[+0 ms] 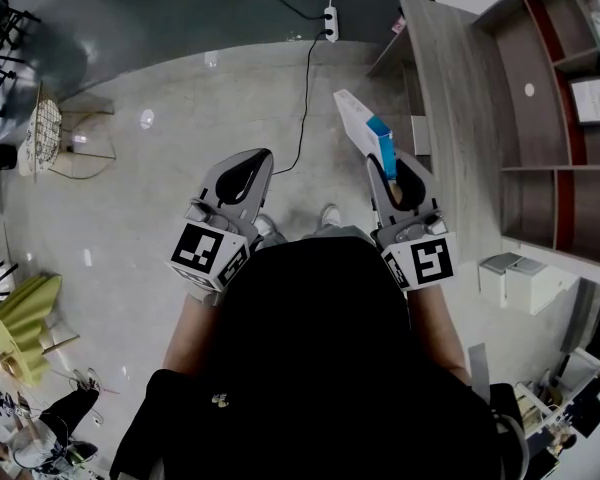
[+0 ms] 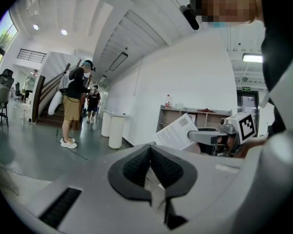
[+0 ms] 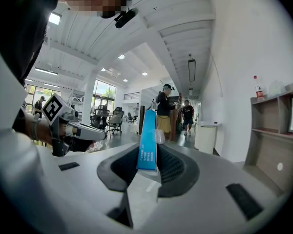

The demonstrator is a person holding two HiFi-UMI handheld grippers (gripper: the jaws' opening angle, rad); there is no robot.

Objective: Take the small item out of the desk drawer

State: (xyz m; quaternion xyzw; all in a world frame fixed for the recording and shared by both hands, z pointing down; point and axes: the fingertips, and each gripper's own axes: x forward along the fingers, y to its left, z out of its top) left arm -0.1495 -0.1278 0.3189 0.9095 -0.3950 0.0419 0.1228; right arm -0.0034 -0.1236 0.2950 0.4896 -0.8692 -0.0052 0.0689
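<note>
A pale polished floor (image 1: 180, 118) fills most of the head view. A grey wood-grain bench (image 1: 460, 98) is seen along its right side, with an open shelf unit (image 1: 560, 138) behind it. A person in a dark top is seen from above, with a gripper held out in each hand.

The left gripper (image 2: 150, 147) is pressed together at its tips, and nothing is held between its jaws. The right gripper (image 3: 149, 152) is pinched on a flat white box with a blue edge (image 3: 147, 140). The box is held upright in the air over the floor, near the bench's edge, and it juts well past the gripper's tips.

White print runs down the blue edge, too small to be read. A barcode and lines of small text are seen on the white face in the left gripper view, also illegible. Black-and-white square markers are carried on each gripper's cube (image 1: 208, 253).

A white power strip (image 1: 330, 23) lies on the floor, and a black cable (image 1: 305, 98) is run from it.
</note>
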